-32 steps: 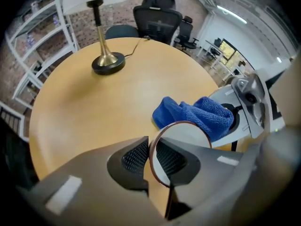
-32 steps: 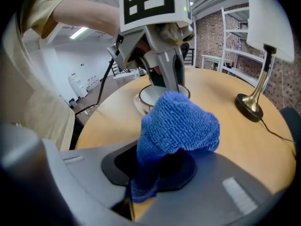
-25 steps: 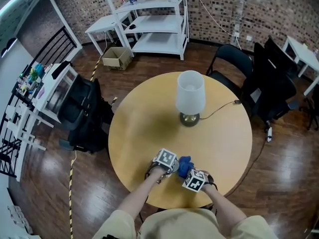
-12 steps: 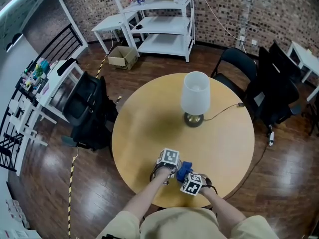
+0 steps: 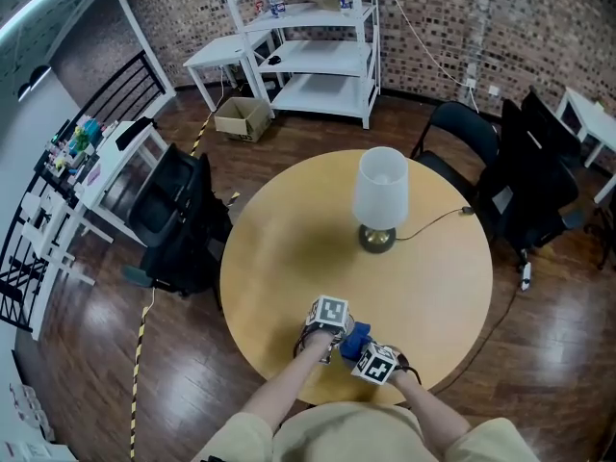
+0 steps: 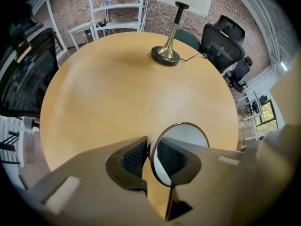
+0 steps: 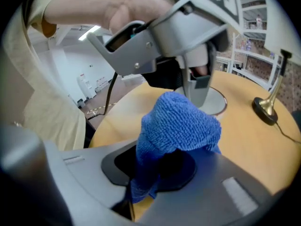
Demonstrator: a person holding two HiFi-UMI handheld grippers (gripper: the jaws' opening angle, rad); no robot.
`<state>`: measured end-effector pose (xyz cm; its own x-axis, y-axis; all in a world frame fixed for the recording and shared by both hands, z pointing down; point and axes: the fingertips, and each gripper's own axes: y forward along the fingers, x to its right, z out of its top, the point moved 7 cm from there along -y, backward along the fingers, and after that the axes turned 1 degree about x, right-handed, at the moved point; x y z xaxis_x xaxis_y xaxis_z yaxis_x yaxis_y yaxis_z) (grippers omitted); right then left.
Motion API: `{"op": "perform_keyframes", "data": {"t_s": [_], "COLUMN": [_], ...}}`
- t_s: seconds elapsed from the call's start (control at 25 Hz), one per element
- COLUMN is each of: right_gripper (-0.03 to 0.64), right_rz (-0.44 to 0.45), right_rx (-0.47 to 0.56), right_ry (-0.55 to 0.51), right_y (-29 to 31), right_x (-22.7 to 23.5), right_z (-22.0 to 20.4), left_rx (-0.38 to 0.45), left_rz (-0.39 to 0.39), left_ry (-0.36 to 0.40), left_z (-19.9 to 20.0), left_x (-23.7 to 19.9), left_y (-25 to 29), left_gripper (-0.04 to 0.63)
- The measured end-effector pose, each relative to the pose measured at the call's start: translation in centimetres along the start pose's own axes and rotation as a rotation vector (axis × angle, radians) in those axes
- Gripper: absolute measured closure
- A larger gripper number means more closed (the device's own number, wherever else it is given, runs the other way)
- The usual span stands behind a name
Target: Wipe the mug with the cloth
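Observation:
My left gripper (image 6: 151, 154) is shut on the rim of a white mug (image 6: 184, 136) with a dark edge, one pad inside and one outside the wall. In my right gripper (image 7: 157, 168), shut, is a bunched blue cloth (image 7: 178, 124) that rises above the jaws. Seen from the right gripper view, the cloth is right in front of the mug (image 7: 215, 102), which hangs under the left gripper (image 7: 197, 81). The head view puts both grippers side by side at the near edge of the round table (image 5: 279, 258), with the cloth (image 5: 354, 338) between them.
A lamp (image 5: 379, 200) with a white shade and brass base stands at the table's far middle, its cord running off to the right. Black office chairs stand at the left (image 5: 173, 219) and right (image 5: 525, 186). White shelving (image 5: 308, 46) is along the brick wall.
The two grippers stay close together at the table's near edge, with the cloth between them. The right gripper has edged slightly nearer the left one.

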<state>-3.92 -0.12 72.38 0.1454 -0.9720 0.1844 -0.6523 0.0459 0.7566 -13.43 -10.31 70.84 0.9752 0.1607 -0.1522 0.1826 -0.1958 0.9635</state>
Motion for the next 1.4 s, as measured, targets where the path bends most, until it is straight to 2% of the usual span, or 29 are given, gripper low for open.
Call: {"op": "perform_keyframes", "data": {"t_s": [0.04,0.08,0.16,0.24,0.32,0.44,0.48,0.52,0.56,0.6,0.68,0.84,0.96,1.04,1.12,1.2,1.28,1.4], "right_gripper": [0.541,0.541,0.541,0.541,0.541,0.541,0.541,0.541,0.541,0.541,0.541,0.541,0.543,0.543,0.543,0.545,0.545,0.548], "right_rz": [-0.004,-0.012,-0.040,-0.072,-0.103,-0.139,-0.145,-0.149,-0.152,-0.157,-0.175,-0.247,-0.309,-0.319,-0.310,-0.307,-0.313,-0.342], "right_rx": [0.024,0.048,0.094,0.135,0.181,0.227,0.230,0.228,0.226,0.226,0.237,0.308,0.431,0.498,0.478,0.390,0.316,0.280], "right_ry": [0.037,0.079,0.160,0.236,0.311,0.391,0.402,0.404,0.403,0.402,0.416,0.473,0.486,0.481,0.461,0.447,0.451,0.432], "right_y": [-0.4,-0.8,-1.5,-2.7,-3.9,-5.0,-5.0,-4.9,-4.9,-5.0,-5.5,-7.3,-10.0,-11.3,-11.1,-9.3,-7.3,-6.4], "right_x": [0.1,0.2,0.3,0.5,0.5,0.5,0.5,0.4,0.3,0.2,0.3,0.6,1.5,2.1,2.8,3.5,3.9,3.6], "right_z": [-0.4,-0.8,-1.9,-2.9,-3.6,-4.4,-4.5,-4.5,-4.5,-4.4,-4.1,-2.4,0.3,2.6,4.5,5.2,5.1,4.9], "left_rx": [0.000,0.005,0.033,0.069,0.074,0.031,0.014,-0.001,-0.017,-0.034,-0.063,-0.104,-0.111,-0.116,-0.130,-0.140,-0.137,-0.131], "left_rz": [-0.042,-0.078,-0.122,-0.135,-0.118,-0.055,-0.045,-0.051,-0.069,-0.094,-0.139,-0.200,-0.226,-0.250,-0.283,-0.309,-0.325,-0.354], "left_ry": [-0.015,-0.020,0.019,0.119,0.279,0.574,0.636,0.659,0.647,0.609,0.486,0.136,-0.126,-0.257,-0.340,-0.396,-0.429,-0.457], "left_z": [-0.3,-0.7,-0.8,-0.5,0.2,1.3,1.6,1.6,1.6,1.4,1.3,1.0,0.5,0.0,-0.5,-1.0,-1.4,-1.7], "left_x": [0.0,0.0,-0.3,-0.3,0.1,1.0,1.2,1.4,1.5,1.6,1.4,-0.8,-1.9,-2.0,-1.8,-1.5,-1.5,-1.6], "left_y": [0.2,0.3,-0.2,-1.1,-1.7,-0.9,-0.4,0.1,0.7,1.2,1.6,1.9,2.6,2.8,2.9,2.9,3.0,3.4], "left_gripper": [0.536,0.498,0.415,0.347,0.328,0.335,0.356,0.409,0.530,0.557,0.561,0.568,0.569,0.568,0.569,0.569,0.569,0.569]}}
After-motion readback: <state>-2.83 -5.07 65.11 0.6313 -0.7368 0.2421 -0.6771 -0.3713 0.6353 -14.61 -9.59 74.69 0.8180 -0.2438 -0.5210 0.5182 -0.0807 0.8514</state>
